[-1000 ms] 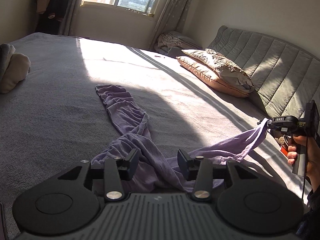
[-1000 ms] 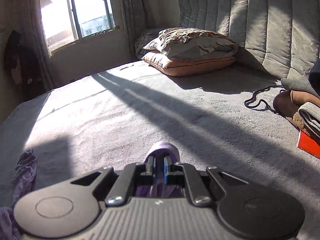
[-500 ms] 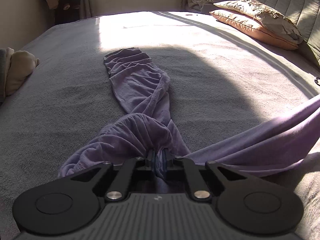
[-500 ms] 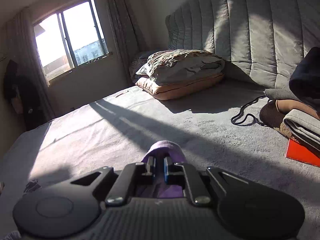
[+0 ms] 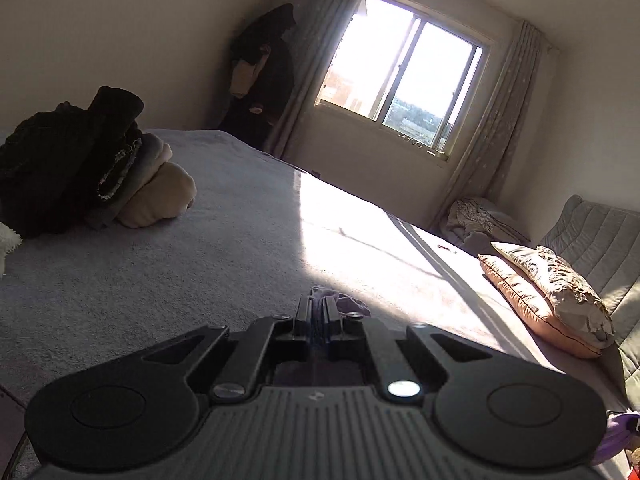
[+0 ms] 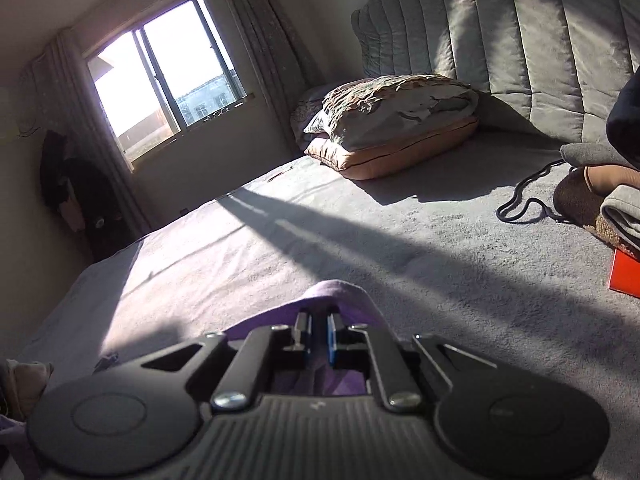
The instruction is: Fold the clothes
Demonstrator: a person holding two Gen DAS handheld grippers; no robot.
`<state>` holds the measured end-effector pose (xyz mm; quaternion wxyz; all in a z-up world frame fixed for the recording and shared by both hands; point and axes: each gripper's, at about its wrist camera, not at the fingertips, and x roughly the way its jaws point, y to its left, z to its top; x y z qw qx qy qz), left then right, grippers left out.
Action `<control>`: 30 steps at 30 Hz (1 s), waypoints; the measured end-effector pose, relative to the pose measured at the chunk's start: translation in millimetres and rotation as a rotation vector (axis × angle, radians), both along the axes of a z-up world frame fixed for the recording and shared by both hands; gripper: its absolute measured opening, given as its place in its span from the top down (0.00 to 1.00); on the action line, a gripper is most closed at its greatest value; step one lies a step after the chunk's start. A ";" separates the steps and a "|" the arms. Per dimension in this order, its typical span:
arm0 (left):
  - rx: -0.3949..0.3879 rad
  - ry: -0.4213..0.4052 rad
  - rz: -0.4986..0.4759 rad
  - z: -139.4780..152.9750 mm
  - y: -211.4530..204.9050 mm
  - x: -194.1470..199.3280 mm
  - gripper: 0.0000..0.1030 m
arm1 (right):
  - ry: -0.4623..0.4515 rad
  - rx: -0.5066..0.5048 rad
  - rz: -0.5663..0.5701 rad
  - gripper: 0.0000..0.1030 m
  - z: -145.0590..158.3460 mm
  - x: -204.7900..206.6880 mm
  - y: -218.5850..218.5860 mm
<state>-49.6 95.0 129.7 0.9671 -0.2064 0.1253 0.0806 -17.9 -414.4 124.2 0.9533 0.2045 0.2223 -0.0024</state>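
Colours here are pretty muted. The soft purple garment (image 6: 340, 300) bunched low in the middle of the right wrist view is the one real pop; in the left wrist view only a greyish-lilac tuft of it shows. The fuzzy bed cover (image 5: 200, 280) is pale grey, washed almost white under the sun patch. Stacked pillows (image 6: 400, 128) at mid right: peach-orange one below with dark piping, grey-beige mottled one on top. The quilted headboard (image 6: 520, 40) is sage grey with vertical stitched ribs. The clothes pile (image 5: 80, 168) at left is black, grey and cream. A flat red-orange card (image 6: 626, 276) sits at right edge, near a black cord (image 6: 524, 200). The gripper bodies are matte black, with blue pads (image 6: 331, 340) on the right one.
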 end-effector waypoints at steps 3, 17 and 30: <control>0.045 -0.057 0.036 14.1 5.5 -18.5 0.96 | -0.005 -0.042 0.043 0.93 1.8 -0.4 17.9; -0.057 -0.292 -0.019 51.2 26.2 -52.3 1.00 | -0.375 -0.068 -0.141 0.93 36.5 -39.2 26.4; 0.127 0.381 -0.293 -20.7 -43.4 25.6 0.72 | -0.100 -0.054 -0.168 0.92 17.1 -8.0 -2.3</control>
